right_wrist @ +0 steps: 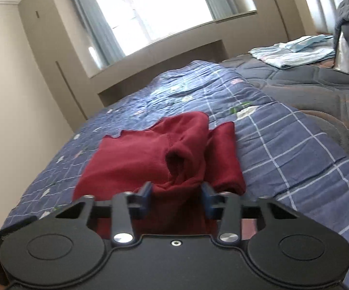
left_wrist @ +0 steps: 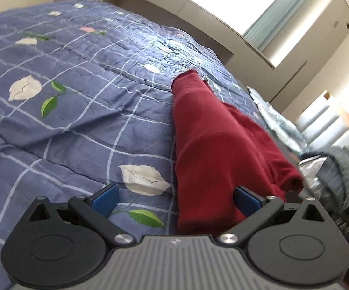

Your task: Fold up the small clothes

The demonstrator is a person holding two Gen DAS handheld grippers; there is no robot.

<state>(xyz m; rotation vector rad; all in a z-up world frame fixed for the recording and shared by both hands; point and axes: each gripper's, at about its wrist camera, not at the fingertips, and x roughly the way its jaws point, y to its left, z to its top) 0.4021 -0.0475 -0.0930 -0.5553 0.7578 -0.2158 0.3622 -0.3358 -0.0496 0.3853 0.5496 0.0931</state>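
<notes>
A: We count one red garment (left_wrist: 213, 145) on the quilt (left_wrist: 73, 125), and it is the only red piece we see in either view.

B: Agreed. From the right wrist we see the same garment (right_wrist: 150, 159), bunched, with one sleeve opening facing us and one folded strip lying just beside it on the right.

A: Two grippers, then. Our left gripper (left_wrist: 175, 197) has its jaws spread wide. The near end of the garment lies between them, against the right blue pad (left_wrist: 246, 199); the left pad is over bare quilt.

B: Our right gripper (right_wrist: 177, 194) also has its jaws apart, with the garment's near edge between the two blue pads (right_wrist: 146, 193). We cannot tell whether either pad touches the cloth.

A: Beyond that, we count one pale blue folded pile (right_wrist: 292, 50) far back on the grey mattress (right_wrist: 319, 89), well apart from the garment.

B: And one window (right_wrist: 164, 7) with two curtains.
</notes>
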